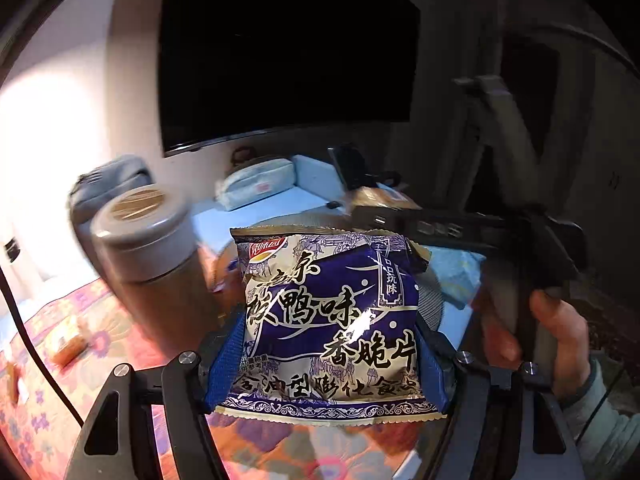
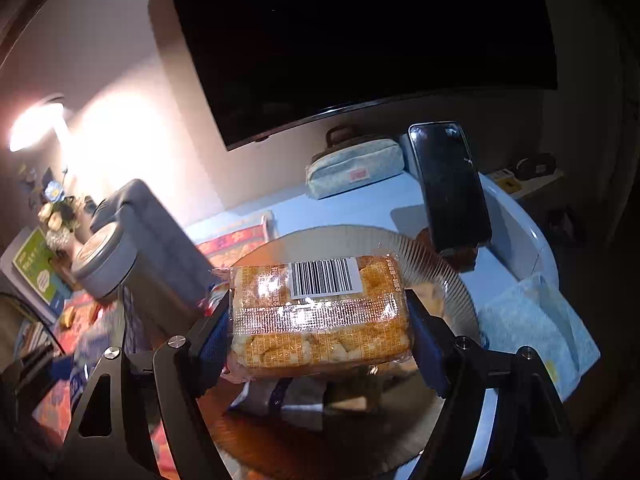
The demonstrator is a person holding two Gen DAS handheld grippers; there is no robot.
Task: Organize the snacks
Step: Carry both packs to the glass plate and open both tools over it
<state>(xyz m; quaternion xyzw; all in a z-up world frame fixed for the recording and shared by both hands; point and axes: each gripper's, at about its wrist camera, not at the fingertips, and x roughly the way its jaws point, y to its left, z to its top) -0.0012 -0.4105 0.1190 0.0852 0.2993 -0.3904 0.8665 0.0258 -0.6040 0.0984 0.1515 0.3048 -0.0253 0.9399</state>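
From the left wrist view, the left gripper [image 1: 328, 354] is closed onto a blue-and-silver foil snack bag printed with Chinese characters [image 1: 330, 312], its blue-padded fingers [image 1: 226, 356] pressing the bag's two sides so that it stands upright between them, lifted above the worktop. Behind the bag on the left stands a brown cylindrical canister with a grey lid [image 1: 150, 264], close to the bag's left edge. Under the gripper lies a red and orange patterned cloth [image 1: 100, 356], with a pale blue worktop [image 1: 280, 204] farther back carrying a light blue zipped pouch [image 1: 256, 182]. A large dark flat screen [image 1: 288, 56] hangs on the wall above. To the right, the right gripper's black frame [image 1: 500, 226] crosses the view, held by a bare hand [image 1: 560, 344], and it crowds that side; the left side over the cloth is more open.

From the right wrist view, the right gripper [image 2: 320, 332] is clamped on a clear-wrapped orange snack pack with a white barcode label [image 2: 320, 312], held level between the blue pads above a round wooden tray with a ribbed clear rim [image 2: 440, 276]. Small wrapped snacks [image 2: 280, 396] lie in the tray beneath the pack. A black smartphone [image 2: 448, 184] stands propped just beyond the tray's far right rim, and a pale blue cloth [image 2: 532, 328] lies at the worktop's curved right edge
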